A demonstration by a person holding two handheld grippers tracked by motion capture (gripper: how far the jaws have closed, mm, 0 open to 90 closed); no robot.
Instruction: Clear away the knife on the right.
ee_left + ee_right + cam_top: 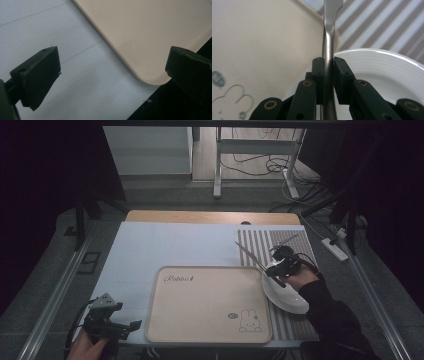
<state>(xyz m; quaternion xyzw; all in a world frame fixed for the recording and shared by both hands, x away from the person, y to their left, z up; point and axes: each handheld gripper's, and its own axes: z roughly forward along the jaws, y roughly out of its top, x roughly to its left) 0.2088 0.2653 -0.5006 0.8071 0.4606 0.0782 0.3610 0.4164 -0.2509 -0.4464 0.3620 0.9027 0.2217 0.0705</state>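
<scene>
Dim floor and trailing cables lay beyond a wooden table (210,216) covered by a pale blue-white sheet (165,245), with a grey-and-white striped mat (300,245) on its right part. One beige tray (207,302) sat near the front edge, bare inside, printed with a script word at its upper left and a small rabbit drawing (248,321) at its lower right. One white plate (287,295) rested on the striped mat, touching or just beside the tray's right rim; fine concentric ridges ringed its inner face.

One metal utensil (329,37) was clamped upright between the closed jaws of the right gripper (328,75), above the plate's near edge. Its shaft was smooth, silvery and narrow, twisting then widening into a flat end; what kind of utensil it was could not be told. In the high view it slanted up and left from the gripper (280,265).

At the table's front left corner, the left gripper (125,327) was held with its jaws spread wide and nothing between them, the tray's rounded corner (150,80) just beyond.
</scene>
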